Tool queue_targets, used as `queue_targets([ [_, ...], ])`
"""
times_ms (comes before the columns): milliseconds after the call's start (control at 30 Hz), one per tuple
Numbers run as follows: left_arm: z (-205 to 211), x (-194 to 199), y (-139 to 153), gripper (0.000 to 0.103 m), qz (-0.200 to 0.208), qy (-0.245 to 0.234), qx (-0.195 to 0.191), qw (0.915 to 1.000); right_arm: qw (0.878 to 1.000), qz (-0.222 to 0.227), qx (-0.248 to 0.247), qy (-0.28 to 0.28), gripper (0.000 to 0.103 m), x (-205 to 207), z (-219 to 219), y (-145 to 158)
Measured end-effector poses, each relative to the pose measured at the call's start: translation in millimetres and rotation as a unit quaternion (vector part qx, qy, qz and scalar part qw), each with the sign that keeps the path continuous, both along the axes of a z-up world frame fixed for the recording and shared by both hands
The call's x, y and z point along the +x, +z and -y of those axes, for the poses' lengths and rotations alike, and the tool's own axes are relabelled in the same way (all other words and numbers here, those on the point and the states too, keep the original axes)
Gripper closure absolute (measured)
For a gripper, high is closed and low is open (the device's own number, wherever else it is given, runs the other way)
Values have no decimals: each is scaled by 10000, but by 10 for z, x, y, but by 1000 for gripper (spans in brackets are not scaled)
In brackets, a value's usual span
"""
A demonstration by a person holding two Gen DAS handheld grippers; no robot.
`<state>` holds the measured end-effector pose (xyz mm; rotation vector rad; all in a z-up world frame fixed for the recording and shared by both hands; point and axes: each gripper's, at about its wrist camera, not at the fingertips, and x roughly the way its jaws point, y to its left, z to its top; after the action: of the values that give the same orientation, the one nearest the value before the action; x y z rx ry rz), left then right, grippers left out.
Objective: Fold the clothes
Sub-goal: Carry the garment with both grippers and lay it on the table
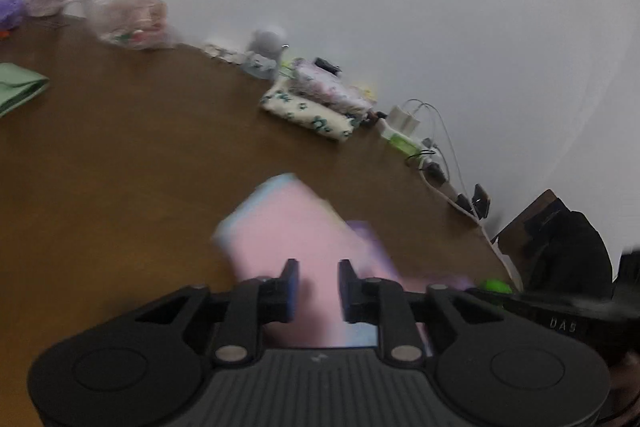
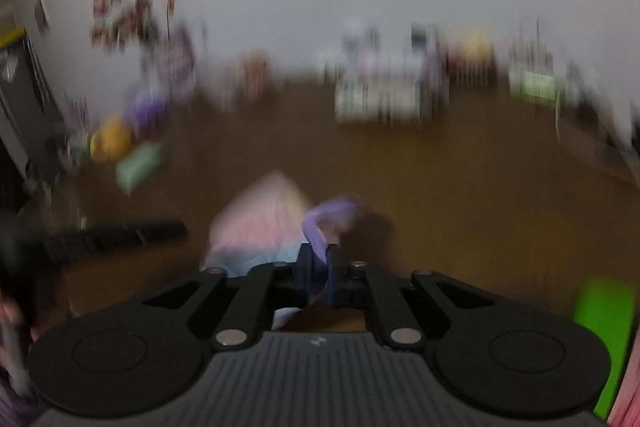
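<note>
A folded pink garment (image 1: 280, 227) with pale blue and purple edges lies on the brown table (image 1: 120, 167). My left gripper (image 1: 318, 267) hovers over its near end, jaws open, the pink cloth showing through the gap. In the right wrist view the same garment (image 2: 256, 223) is blurred. Its purple edge (image 2: 334, 211) curls up and runs down between the jaws of my right gripper (image 2: 320, 251). These stand a narrow way apart and do not visibly pinch the cloth. The black body of the other gripper (image 2: 112, 235) shows at the left.
A folded green cloth (image 1: 20, 87) lies at the left. Floral pouches (image 1: 316, 107), a power strip with cables (image 1: 404, 135) and plastic bags (image 1: 128, 15) line the table's far edge by the white wall. A dark bag (image 1: 568, 251) stands past the table's right end.
</note>
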<state>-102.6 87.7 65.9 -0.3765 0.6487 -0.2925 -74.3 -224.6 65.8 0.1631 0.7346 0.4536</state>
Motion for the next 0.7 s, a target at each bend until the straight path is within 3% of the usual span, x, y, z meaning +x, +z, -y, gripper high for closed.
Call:
queue_targets([
  [67, -26, -151, 115, 20, 410, 164, 256, 9987, 9995, 178, 151, -202, 58, -230, 15, -45],
  [100, -14, -196, 176, 17, 561, 225, 377, 9975, 9991, 296, 141, -258, 42, -255, 26, -60],
  [133, 63, -162, 244, 17, 568, 228, 479, 9970, 9986, 413, 130, -314, 40, -279, 38, -75],
  [267, 501, -97, 254, 17, 369, -201, 858, 9954, 9949, 502, -545, -688, 40, 56, -3, -184],
  [367, 1041, 144, 150, 18, 301, -527, 1632, 9847, 9959, 341, -536, -648, 40, 71, 6, -362],
  [433, 1336, 251, 11, 25, 420, -497, 2279, 9715, 9945, 274, -700, -729, 41, 69, -7, -431],
  [500, 1522, 342, -120, 39, 487, -486, 2818, 9570, 9928, 221, -863, -798, 43, 54, -21, -499],
  [567, 1545, 383, -219, 88, 358, -559, 3110, 9481, 9912, 177, -1005, -838, 58, 22, -33, -571],
  [600, 1509, 396, -258, 97, 258, -577, 3133, 9475, 9906, 154, -1080, -826, 68, 5, -50, -605],
  [700, 1184, 461, -297, 98, 86, -102, 2614, 9651, 9869, 333, -1306, -887, 96, -39, -100, -610],
])
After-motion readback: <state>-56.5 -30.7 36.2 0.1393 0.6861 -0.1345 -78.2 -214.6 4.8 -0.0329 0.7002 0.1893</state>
